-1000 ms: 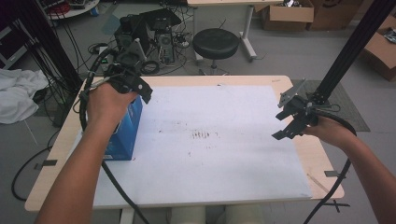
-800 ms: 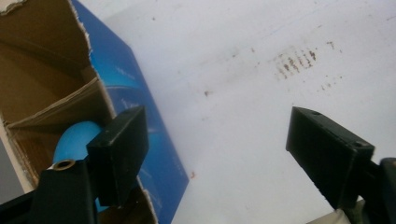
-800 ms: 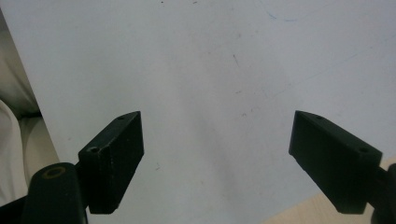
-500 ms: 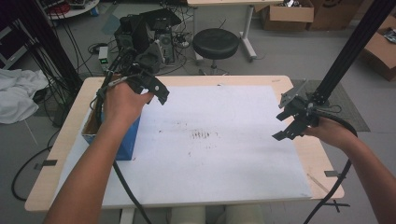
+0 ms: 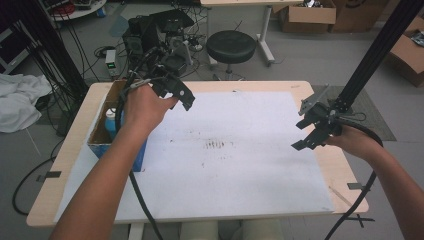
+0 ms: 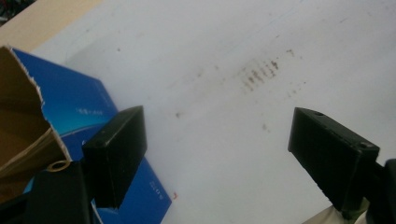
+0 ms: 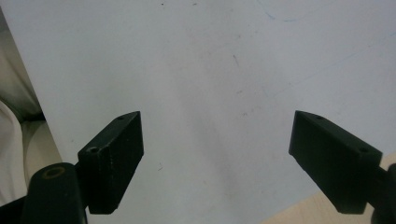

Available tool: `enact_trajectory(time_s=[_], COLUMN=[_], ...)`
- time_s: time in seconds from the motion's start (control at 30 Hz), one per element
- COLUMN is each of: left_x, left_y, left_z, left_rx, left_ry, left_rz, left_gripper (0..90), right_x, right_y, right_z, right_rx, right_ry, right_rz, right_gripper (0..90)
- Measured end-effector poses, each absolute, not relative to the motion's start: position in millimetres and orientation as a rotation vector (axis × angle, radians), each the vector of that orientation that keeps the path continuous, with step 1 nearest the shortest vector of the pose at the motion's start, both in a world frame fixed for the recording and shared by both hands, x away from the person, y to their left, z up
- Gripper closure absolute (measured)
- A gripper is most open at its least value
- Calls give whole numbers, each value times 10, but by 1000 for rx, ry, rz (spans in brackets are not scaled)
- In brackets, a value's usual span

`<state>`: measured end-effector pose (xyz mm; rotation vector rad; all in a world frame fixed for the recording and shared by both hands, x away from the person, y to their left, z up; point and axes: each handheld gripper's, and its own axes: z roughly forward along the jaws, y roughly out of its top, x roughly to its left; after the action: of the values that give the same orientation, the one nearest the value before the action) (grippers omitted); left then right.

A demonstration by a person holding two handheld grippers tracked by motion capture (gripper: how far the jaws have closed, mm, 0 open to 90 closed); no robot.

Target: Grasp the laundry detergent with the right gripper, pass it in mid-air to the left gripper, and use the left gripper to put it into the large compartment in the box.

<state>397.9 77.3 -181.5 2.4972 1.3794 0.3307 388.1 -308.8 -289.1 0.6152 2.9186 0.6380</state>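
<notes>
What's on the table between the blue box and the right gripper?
Just the white sheet with a patch of dark smudges, as the high view shows; nothing else lies between the blue box and the right gripper.

blue box (image 6: 79, 105): small pale print on the side, too blurred to read
white sheet (image 5: 240, 150): brown smudge marks in the middle, no letters
words to read: none

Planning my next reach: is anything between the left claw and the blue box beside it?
Nothing visible. The left claw, jaws open and empty, hovers just right of the open blue box; only bare white sheet lies below it.
</notes>
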Motion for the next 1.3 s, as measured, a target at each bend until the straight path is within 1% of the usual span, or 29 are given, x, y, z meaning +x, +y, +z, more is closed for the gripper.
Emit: enact_trajectory(time_s=[0.33,0.43,0.7,0.97,1.3], left_x=[4011,4020,4068,4099,4119], left_y=[468,410,247,175,167], left_z=[-1818,-1843,-1921,-1989,-2043], left_rx=[2562,2591,2634,2637,2639], left_ry=[1213,1171,1065,1028,1024], left_rz=[306,288,291,279,273], left_gripper=[201,202,203,205,204], right_x=[3899,3904,3959,3966,3979], right_y=[-3059,-3037,-3034,-3039,-3012], right_z=[-2880,-2885,-2907,-2941,-2960], right_rx=[624,617,617,629,628], right_ry=[2916,2920,2926,2929,2933], right_rz=[644,649,646,645,639], right_gripper=[175,175,174,174,174])
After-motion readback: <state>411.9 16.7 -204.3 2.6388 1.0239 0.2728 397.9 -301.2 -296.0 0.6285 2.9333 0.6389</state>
